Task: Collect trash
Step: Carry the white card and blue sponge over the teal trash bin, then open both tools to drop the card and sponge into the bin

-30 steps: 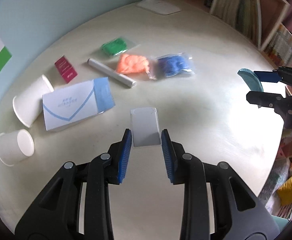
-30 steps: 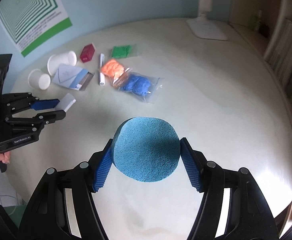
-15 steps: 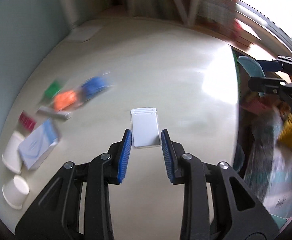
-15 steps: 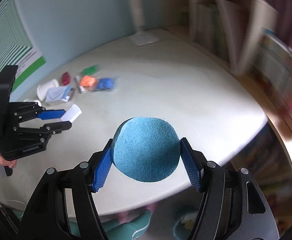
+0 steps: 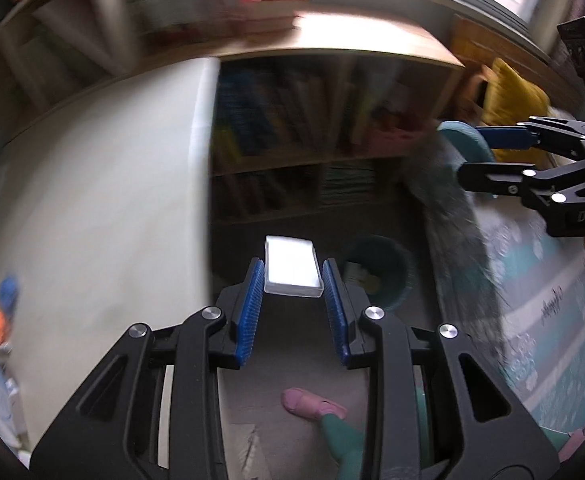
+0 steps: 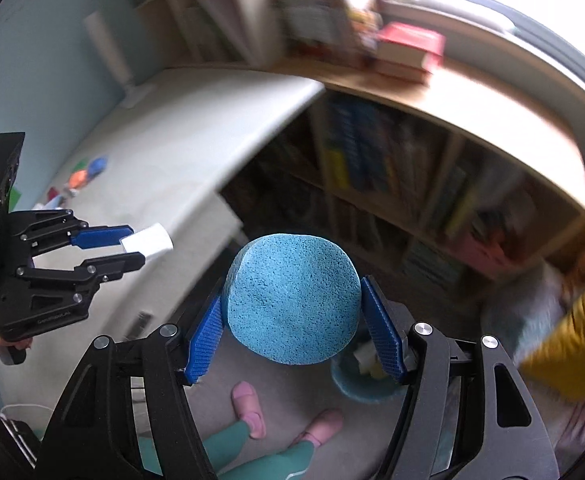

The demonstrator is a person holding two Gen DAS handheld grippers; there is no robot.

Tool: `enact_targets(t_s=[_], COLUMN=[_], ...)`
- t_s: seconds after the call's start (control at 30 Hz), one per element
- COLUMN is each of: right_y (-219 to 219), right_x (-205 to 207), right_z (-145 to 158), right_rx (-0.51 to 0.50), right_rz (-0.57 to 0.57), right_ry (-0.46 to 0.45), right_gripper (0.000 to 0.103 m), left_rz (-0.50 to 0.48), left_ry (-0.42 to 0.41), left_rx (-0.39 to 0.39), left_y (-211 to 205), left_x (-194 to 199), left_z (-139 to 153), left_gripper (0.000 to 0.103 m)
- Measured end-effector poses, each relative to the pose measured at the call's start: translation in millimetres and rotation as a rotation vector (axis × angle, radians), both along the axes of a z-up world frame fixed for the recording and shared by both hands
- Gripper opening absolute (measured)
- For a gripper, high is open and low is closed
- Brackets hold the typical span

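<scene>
My left gripper [image 5: 294, 280] is shut on a small white box [image 5: 292, 268] and holds it past the table edge, above the floor. My right gripper [image 6: 294, 320] is shut on a round blue sponge [image 6: 292, 300], also off the table. A teal trash bin [image 5: 384, 276] stands on the floor just right of the white box; in the right wrist view the bin [image 6: 360, 380] sits below the sponge, partly hidden. The right gripper with the sponge [image 5: 462, 140] shows at the right of the left wrist view. The left gripper [image 6: 132, 246] shows at left in the right wrist view.
The white table [image 5: 92, 208] lies to the left with coloured bags [image 6: 88, 170] at its far end. A low bookshelf [image 6: 432, 184] full of books stands behind the bin. The person's pink slippers [image 6: 248, 404] are on the floor. A patterned mat [image 5: 552, 300] lies right.
Both grippers have swung right, off the table, and now hang over the floor by the bin. Each still holds its object.
</scene>
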State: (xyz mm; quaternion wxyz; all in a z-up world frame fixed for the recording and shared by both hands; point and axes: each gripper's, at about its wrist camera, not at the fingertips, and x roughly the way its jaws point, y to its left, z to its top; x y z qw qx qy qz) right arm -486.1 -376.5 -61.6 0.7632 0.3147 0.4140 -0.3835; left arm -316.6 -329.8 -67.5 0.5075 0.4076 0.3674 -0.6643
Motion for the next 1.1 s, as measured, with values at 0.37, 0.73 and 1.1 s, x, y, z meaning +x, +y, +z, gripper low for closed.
enact_targets(t_s=[0.37,0.73,1.1], right_y=[-19.4,-47.6,-53.2], right_x=[-141.9,-192.0,-208.0], right_z=[-130.5,-297.3,-418.5], right_rx=[0.265,0.53,0.688], right_rz=[-0.172,-0.35,-0.501], right_ry=[0.016,-0.081,-0.077], right_gripper=[0.066,0.066,0.069], left_rz=[-0.151,-0.195,-0.242], left_ry=[0.025,-0.003,-0.074], left_rx=[0.225,0.439,0.582], left_y=[-39.7,-74.7,-80.1], left_x=[-144.4,-211.2,-236.3], left_z=[-96.9,-250.5,-365.3], left_gripper=[0.028,0.028,0.037])
